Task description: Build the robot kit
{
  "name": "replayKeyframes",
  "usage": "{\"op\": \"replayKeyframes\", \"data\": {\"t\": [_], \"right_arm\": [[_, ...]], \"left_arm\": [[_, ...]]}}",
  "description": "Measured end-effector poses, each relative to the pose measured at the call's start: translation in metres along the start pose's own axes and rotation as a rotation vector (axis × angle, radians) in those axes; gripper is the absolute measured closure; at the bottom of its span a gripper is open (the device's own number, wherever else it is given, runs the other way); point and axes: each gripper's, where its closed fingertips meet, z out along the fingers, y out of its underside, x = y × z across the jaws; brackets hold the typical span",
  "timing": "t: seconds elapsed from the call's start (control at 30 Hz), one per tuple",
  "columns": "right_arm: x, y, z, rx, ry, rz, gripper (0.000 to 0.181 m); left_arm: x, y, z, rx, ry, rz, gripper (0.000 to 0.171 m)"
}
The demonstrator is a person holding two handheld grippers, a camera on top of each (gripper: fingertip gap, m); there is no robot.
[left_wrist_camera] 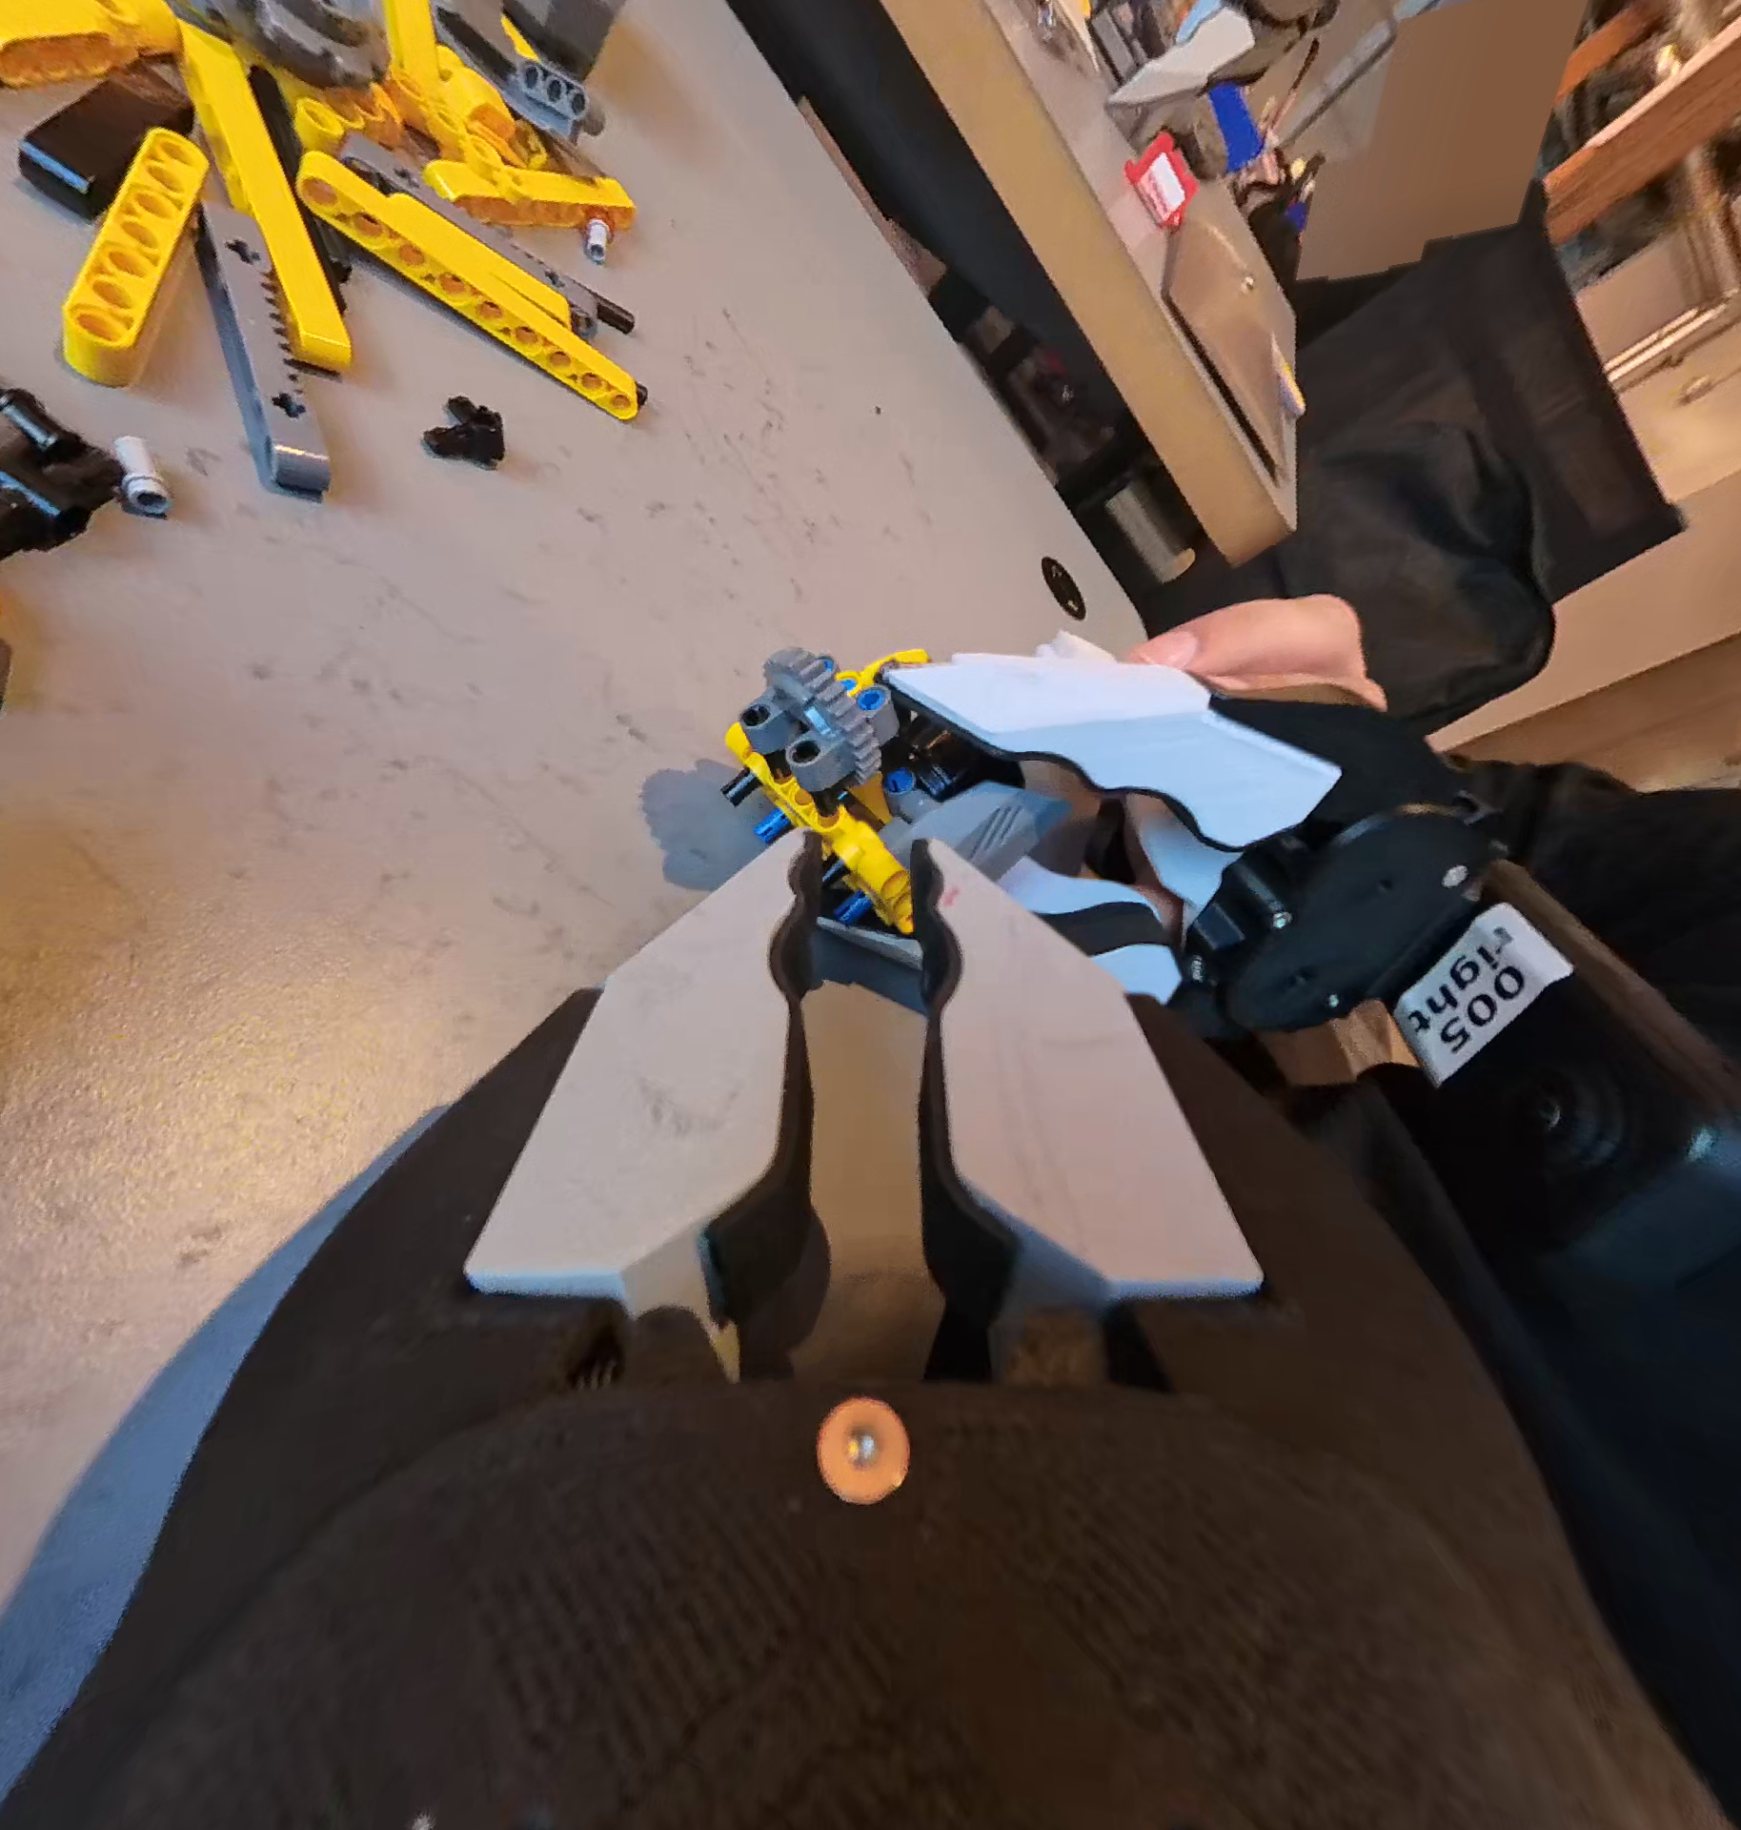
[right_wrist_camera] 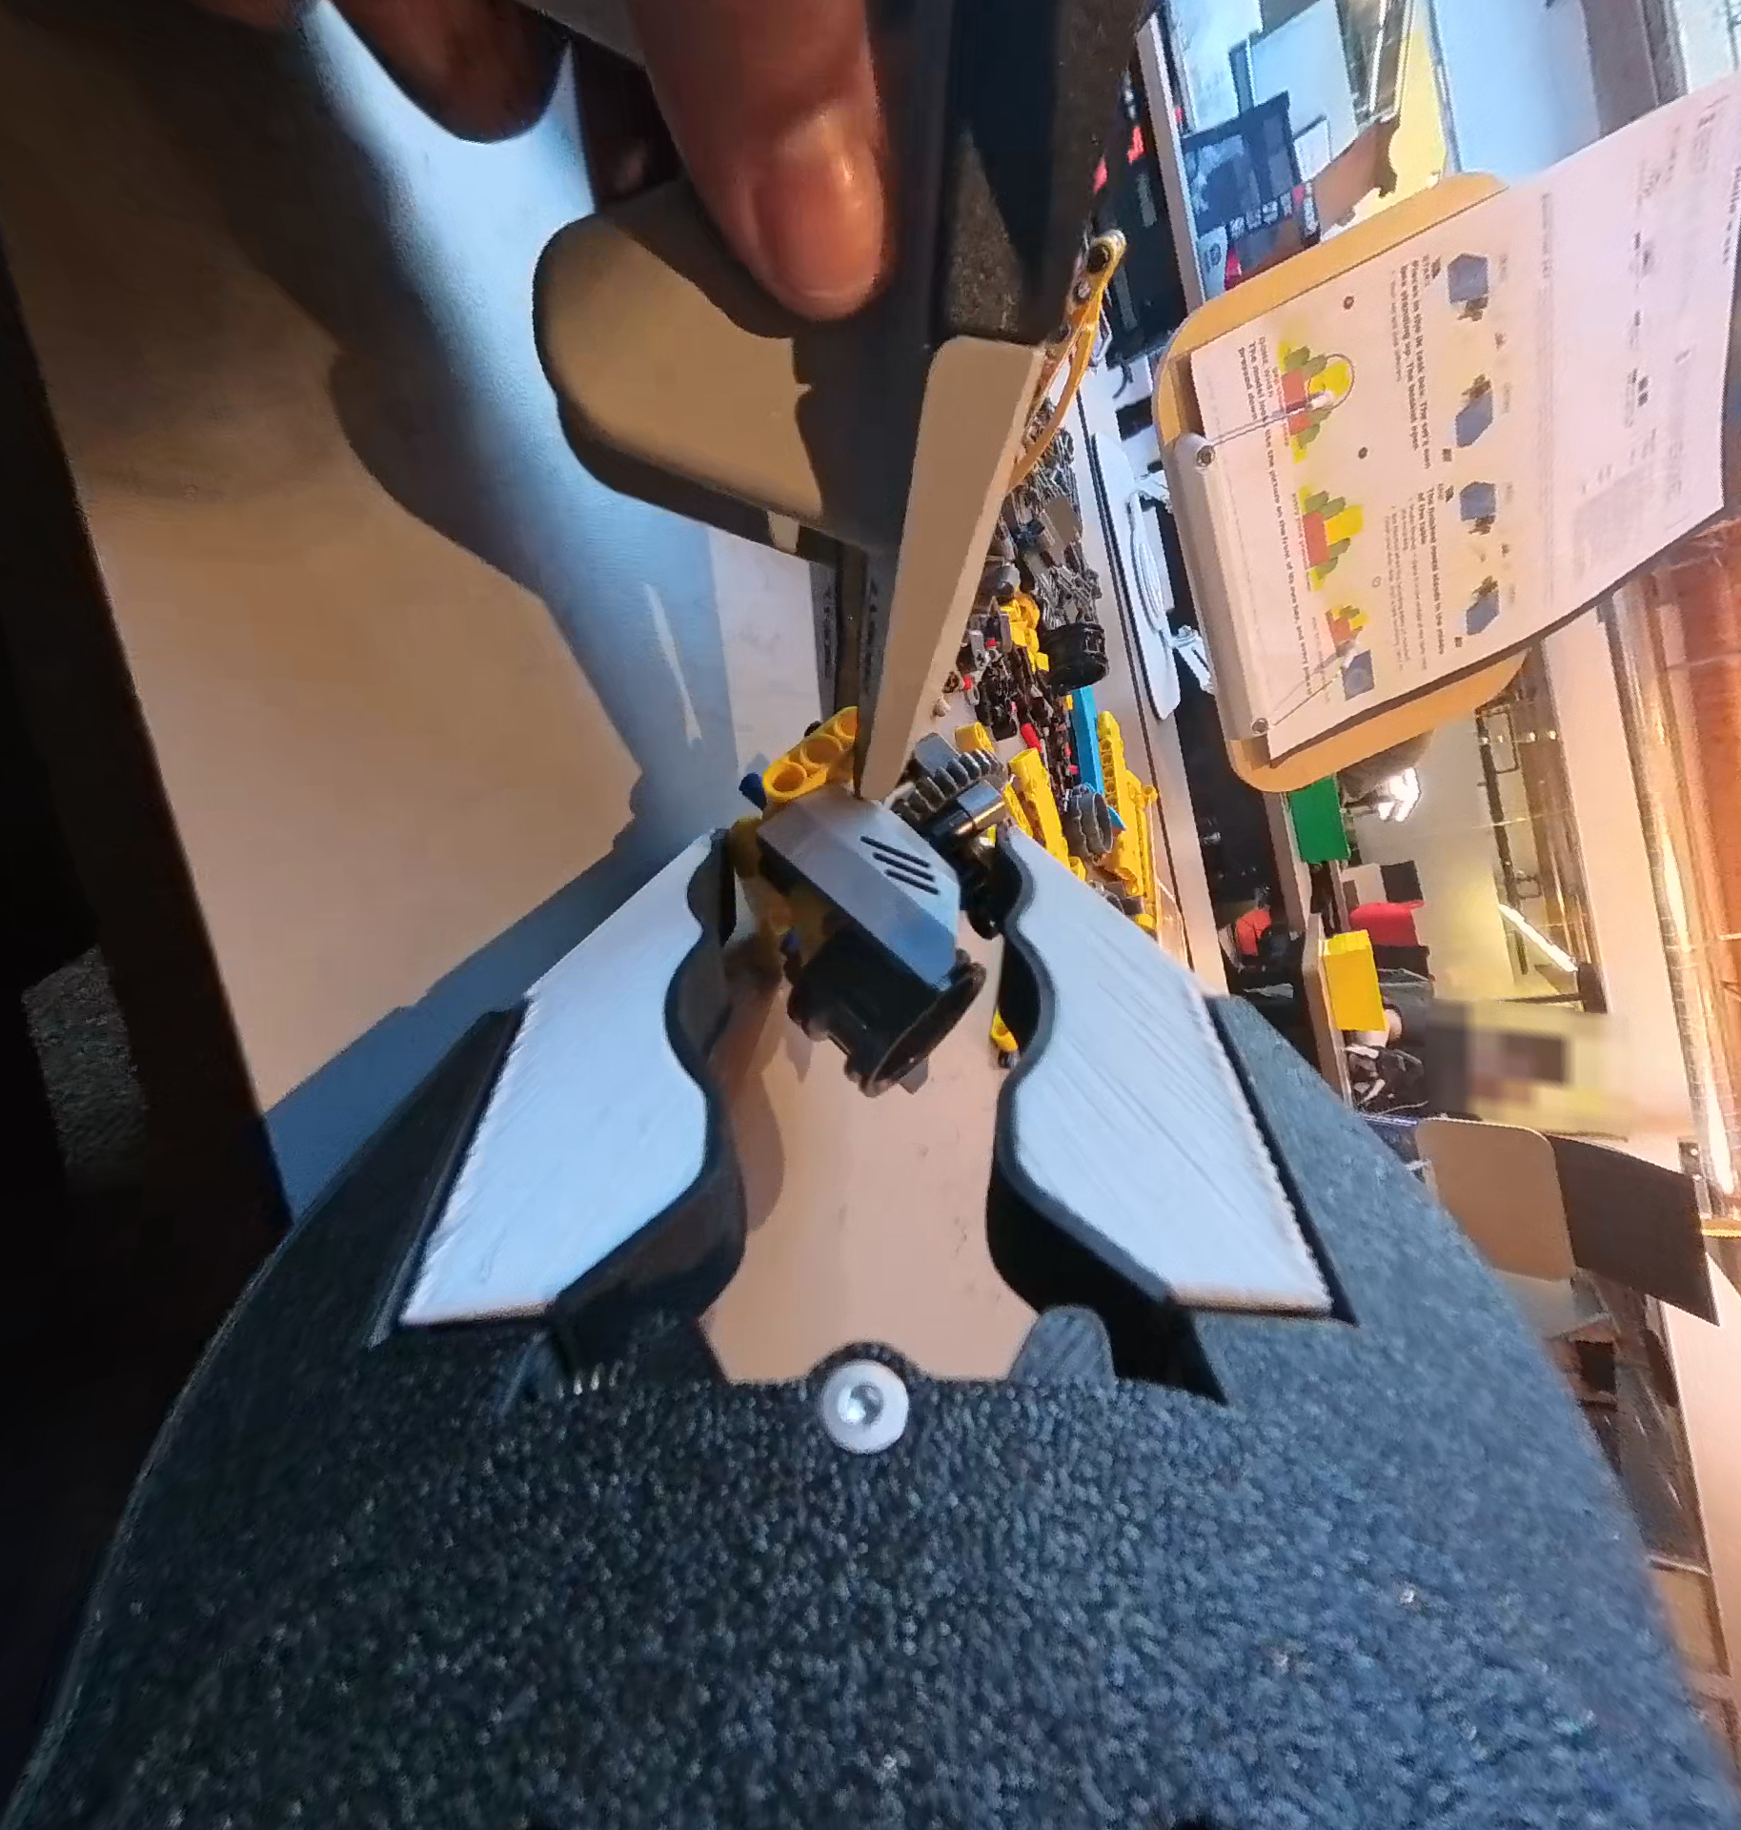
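Observation:
A small brick assembly (left_wrist_camera: 826, 782) of yellow frame, blue pins and a grey gear (left_wrist_camera: 815, 708) is held just above the tan table (left_wrist_camera: 450, 743). My left gripper (left_wrist_camera: 864, 876) is shut on its yellow end. My right gripper (right_wrist_camera: 861, 871) is shut on the same assembly from the other side, over its grey vented panel (right_wrist_camera: 866, 871) and black cylinder part (right_wrist_camera: 881, 1010). The right gripper's fingers (left_wrist_camera: 1094, 713) reach in from the right in the left wrist view. The left gripper's fingers (right_wrist_camera: 935, 555) come down from above in the right wrist view, with a person's thumb (right_wrist_camera: 807, 198) on its body.
Loose yellow beams (left_wrist_camera: 470, 287), a grey toothed rack (left_wrist_camera: 252, 347) and a small black connector (left_wrist_camera: 465, 433) lie at the table's far left. A pile of parts (right_wrist_camera: 1054, 693) lies beyond the assembly. A printed sheet on a board (right_wrist_camera: 1440, 396) stands to the right. The table edge (left_wrist_camera: 1094, 555) runs close by. My left and right fingertips are right by each other. Between my right fingertips and the small black connector (left_wrist_camera: 465, 433) there is roughly 10 cm.

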Motion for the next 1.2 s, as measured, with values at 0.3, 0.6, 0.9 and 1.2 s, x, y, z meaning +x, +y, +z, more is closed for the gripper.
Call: {"op": "replayKeyframes", "data": {"t": [0.3, 0.6, 0.9, 1.2], "right_arm": [[0.0, 0.002, -0.041, 0.146, -0.259, 0.08, 0.14], [0.05, 0.001, -0.047, 0.295, -0.744, 0.455, 0.131], [0.022, -0.01, -0.035, 0.34, -0.94, 0.464, 0.135], [0.007, -0.011, -0.028, 0.201, -0.924, 0.636, 0.141]], "left_arm": [[0.003, -0.003, -0.003, -0.185, 0.021, 0.288, 0.159], [0.013, -0.004, -0.001, -0.32, 0.084, 0.683, 0.162], [0.018, -0.01, -0.001, -0.271, 0.11, 0.76, 0.166], [0.016, -0.013, 0.0, -0.237, 0.014, 0.715, 0.167]]}}
